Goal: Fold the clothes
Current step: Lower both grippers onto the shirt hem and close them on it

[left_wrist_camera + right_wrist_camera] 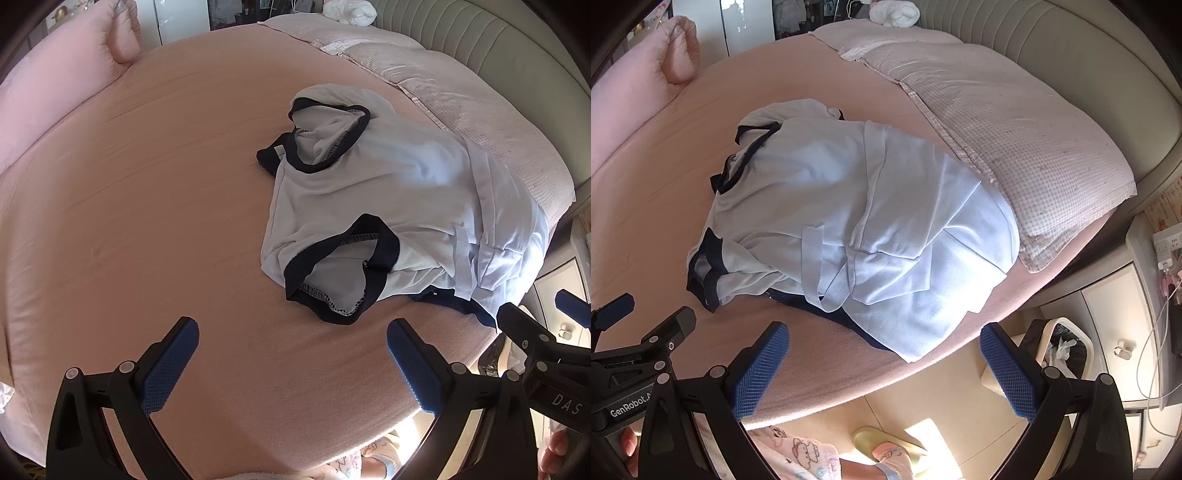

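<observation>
A crumpled pale blue shirt [388, 192] with dark navy collar and cuff bands lies on the pink bed [147, 221]. In the right wrist view the same shirt [849, 221] spreads toward the bed's near edge, its hem hanging close to the edge. My left gripper [291, 332] hovers open over bare sheet, just short of the nearer navy cuff [340, 280]. My right gripper [884, 338] is open above the bed edge, near the shirt's hem, with nothing between its fingers. Each gripper shows at the edge of the other's view.
A checked pillow [1015, 129] lies beyond the shirt against the padded headboard [1089, 55]. A folded pink quilt [55, 81] sits at the far left. A white nightstand [1115, 325], a bin [1060, 347] and cables stand right of the bed. A person's slippered foot [886, 446] is on the floor.
</observation>
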`<state>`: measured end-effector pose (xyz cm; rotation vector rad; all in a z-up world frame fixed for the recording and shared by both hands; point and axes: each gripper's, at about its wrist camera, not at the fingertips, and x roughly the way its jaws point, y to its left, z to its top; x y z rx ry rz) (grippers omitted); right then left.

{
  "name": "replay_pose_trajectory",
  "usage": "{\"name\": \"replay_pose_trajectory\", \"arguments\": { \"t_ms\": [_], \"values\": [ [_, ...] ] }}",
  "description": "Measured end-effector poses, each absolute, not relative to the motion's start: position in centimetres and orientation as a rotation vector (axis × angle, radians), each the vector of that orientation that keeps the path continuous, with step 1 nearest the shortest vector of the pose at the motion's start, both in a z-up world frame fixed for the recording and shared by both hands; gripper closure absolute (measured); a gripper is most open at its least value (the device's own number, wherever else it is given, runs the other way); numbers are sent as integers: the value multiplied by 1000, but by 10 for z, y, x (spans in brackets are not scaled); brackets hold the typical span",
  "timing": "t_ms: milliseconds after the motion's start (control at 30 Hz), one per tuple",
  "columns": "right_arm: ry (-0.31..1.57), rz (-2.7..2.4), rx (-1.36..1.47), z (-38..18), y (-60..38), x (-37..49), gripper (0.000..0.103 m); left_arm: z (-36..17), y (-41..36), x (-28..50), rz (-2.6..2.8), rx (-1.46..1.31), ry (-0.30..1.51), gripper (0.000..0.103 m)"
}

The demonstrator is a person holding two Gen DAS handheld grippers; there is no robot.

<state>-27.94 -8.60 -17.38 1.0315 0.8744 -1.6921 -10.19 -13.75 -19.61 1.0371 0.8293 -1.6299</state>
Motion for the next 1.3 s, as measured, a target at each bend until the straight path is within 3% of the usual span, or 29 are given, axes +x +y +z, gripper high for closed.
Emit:
{"name": "replay_pose_trajectory", "arguments": {
  "t_ms": [700, 1033, 1300],
  "values": [
    [874, -1687, 1123, -215, -106, -302, 0, -221, -162, -115, -1648, 1054, 740, 0],
    [760, -1680, 1185, -226, -112, -312, 1, -220, -160, -116, -1738, 992, 886, 0],
    [761, -1712, 1164, -225, -112, -312, 24, -226, -158, -133, -1769, 986, 885, 2]
  ]
}}
